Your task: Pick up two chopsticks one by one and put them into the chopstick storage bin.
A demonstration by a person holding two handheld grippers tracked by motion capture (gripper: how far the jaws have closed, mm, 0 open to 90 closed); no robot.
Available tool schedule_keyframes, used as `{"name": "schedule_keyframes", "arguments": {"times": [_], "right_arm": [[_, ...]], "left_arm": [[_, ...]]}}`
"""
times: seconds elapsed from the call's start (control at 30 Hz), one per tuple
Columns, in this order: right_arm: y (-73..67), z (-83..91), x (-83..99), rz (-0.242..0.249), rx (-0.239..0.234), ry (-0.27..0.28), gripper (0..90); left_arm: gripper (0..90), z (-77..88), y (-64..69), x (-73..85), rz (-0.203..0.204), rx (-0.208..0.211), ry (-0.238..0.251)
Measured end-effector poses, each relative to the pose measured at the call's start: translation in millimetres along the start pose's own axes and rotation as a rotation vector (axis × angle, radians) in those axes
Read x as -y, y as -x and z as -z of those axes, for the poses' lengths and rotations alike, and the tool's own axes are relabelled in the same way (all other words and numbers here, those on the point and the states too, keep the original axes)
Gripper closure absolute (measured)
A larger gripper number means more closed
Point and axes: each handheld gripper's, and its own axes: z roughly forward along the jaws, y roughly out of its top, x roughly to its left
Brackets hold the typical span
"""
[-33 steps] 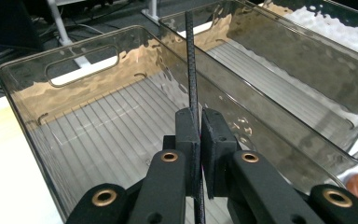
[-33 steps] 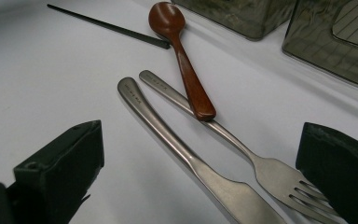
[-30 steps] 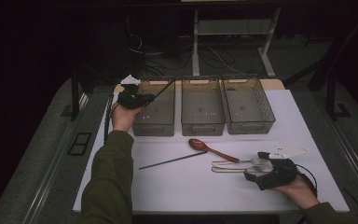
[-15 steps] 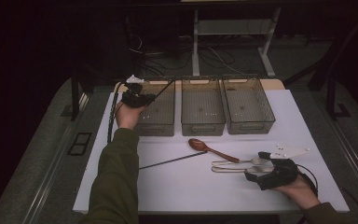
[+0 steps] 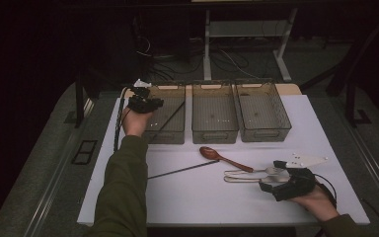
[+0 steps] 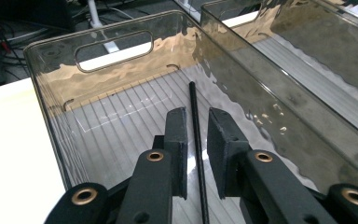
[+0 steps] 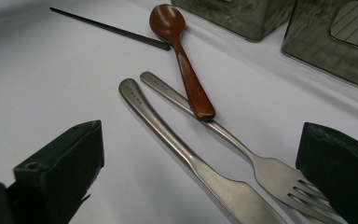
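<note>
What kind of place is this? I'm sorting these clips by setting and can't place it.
Probably a lab or recording workspace, not a kitchen: a white table with three clear bins, cutlery laid out for sorting, and cables on the floor behind.

Two clear empty bins, the middle bin (image 5: 214,136) and the right bin (image 5: 266,133), stand side by side at the upper centre of a white table top (image 5: 192,202). Below them a brown wooden spoon (image 5: 224,158) lies slantwise, and a loose black stick (image 5: 182,170) lies just left of its bowl. Cables (image 5: 227,61) sprawl on the floor at the top
</note>
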Motion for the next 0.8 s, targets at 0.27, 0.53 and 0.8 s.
{"name": "schedule_keyframes", "arguments": {"times": [0.27,0.53,0.8], "right_arm": [[0.1,-0.1,0.0,0.001,0.002,0.000,0.4],[-0.3,-0.4,0.0,-0.001,0.001,-0.001,0.4],[-0.7,-0.4,0.1,0.004,0.003,0.000,0.5]], "left_arm": [[70.6,11.8,4.7,-3.3,-0.036,0.031,0.009],[57.7,27.3,15.2,-6.6,-0.073,0.114,0.007],[44.9,43.8,33.9,-2.7,-0.123,0.207,-0.001]]}}
